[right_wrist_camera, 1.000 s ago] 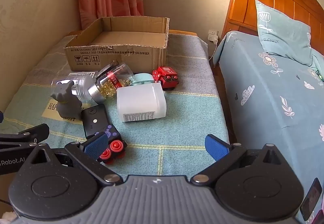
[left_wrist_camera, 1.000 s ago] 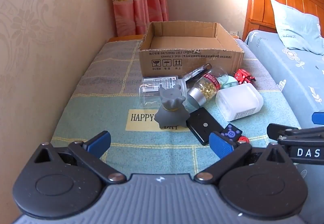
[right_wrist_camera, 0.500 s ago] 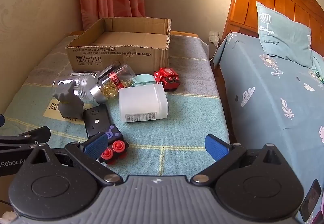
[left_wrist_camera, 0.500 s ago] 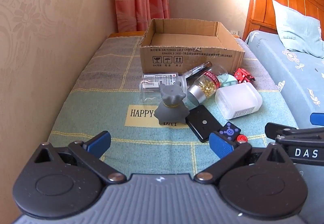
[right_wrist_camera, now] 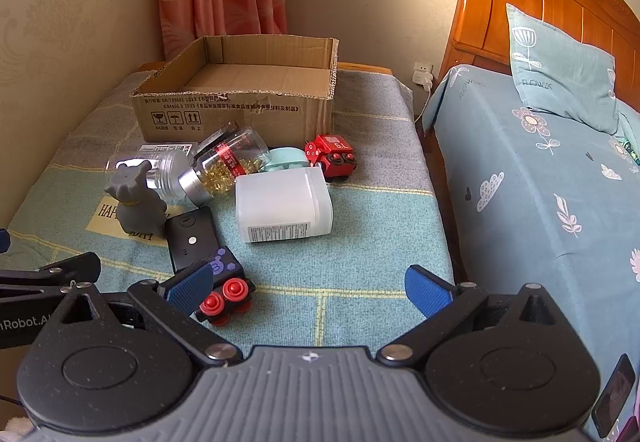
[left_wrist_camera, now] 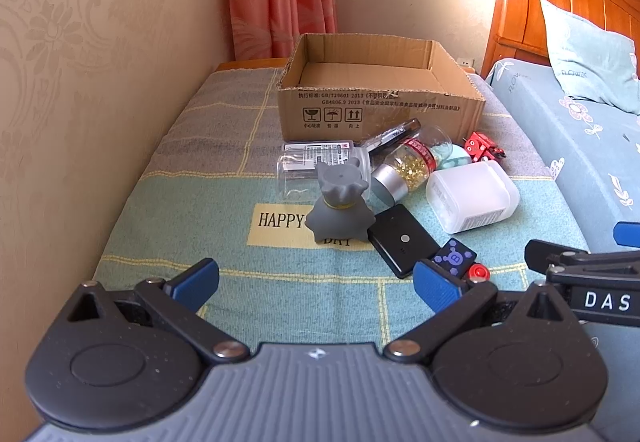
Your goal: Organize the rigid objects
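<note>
On the checked teal cloth (right_wrist_camera: 360, 242) before us lies the clutter we are sorting. Our left gripper (left_wrist_camera: 316, 282) hovers low over the cloth's near edge, level and aimed at the pile, blue pads spread wide around nothing. Our right gripper (right_wrist_camera: 308, 288) hangs beside it, also level, jaws wide apart and empty, its left pad just above the small black toy car with red wheels (right_wrist_camera: 224, 290).

That car points its red wheels toward us. Touching its far end is a flat black rectangular device (right_wrist_camera: 192, 238), long axis running away from us. Left of it a grey rubber animal figure (left_wrist_camera: 340, 202) stands upright on the "HAPPY" label. Behind it a clear plastic jar (left_wrist_camera: 316, 166) lies on its side, and a glass bottle of golden capsules (left_wrist_camera: 408, 170) lies tilted, silver cap toward us. A white translucent plastic container (right_wrist_camera: 282, 204) lies on its side to the right, long axis across our view. Beyond it sit a mint-green case (right_wrist_camera: 288, 160) and a red toy vehicle (right_wrist_camera: 332, 156). Farthest back stands an open cardboard box (right_wrist_camera: 240, 110), its inside bare.
</note>
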The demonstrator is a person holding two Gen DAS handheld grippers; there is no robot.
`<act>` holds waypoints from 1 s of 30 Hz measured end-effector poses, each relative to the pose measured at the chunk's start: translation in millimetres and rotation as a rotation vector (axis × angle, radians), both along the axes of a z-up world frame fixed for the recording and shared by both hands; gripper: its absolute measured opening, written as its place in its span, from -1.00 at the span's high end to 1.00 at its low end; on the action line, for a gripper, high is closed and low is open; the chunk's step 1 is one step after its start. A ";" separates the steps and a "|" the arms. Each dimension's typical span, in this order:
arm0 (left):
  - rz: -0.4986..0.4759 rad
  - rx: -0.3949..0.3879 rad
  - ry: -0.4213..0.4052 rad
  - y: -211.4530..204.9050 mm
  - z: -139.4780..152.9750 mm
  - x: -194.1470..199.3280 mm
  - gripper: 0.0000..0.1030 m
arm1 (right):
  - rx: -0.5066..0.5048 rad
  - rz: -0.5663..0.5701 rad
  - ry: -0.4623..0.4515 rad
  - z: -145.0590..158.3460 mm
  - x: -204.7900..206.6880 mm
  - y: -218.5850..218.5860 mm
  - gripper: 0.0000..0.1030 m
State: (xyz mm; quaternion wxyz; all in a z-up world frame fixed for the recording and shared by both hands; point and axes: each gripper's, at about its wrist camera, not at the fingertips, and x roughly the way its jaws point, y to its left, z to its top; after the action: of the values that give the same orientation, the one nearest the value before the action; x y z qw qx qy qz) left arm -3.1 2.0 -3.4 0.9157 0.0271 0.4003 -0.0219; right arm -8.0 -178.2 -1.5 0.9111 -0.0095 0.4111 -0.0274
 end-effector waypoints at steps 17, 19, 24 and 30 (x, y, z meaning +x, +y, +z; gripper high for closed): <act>0.003 0.010 -0.003 0.3 2.4 0.3 -0.99 | -0.001 0.002 -0.003 2.3 0.3 1.1 -1.00; 0.003 0.011 -0.003 0.1 2.3 0.8 -0.99 | -0.001 0.002 -0.003 2.1 0.3 1.2 -1.00; 0.003 0.012 -0.003 0.3 2.1 1.2 -0.99 | -0.001 0.002 -0.002 2.3 0.4 1.5 -1.00; 0.004 0.011 -0.002 0.0 1.9 1.3 -0.99 | -0.001 0.002 -0.002 2.2 0.4 1.3 -1.00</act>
State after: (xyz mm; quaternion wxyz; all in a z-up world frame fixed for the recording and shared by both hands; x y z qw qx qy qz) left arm -1.9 2.0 -1.5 0.9160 0.0314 0.3995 -0.0180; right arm -7.6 -177.0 0.7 0.9117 -0.0102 0.4099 -0.0268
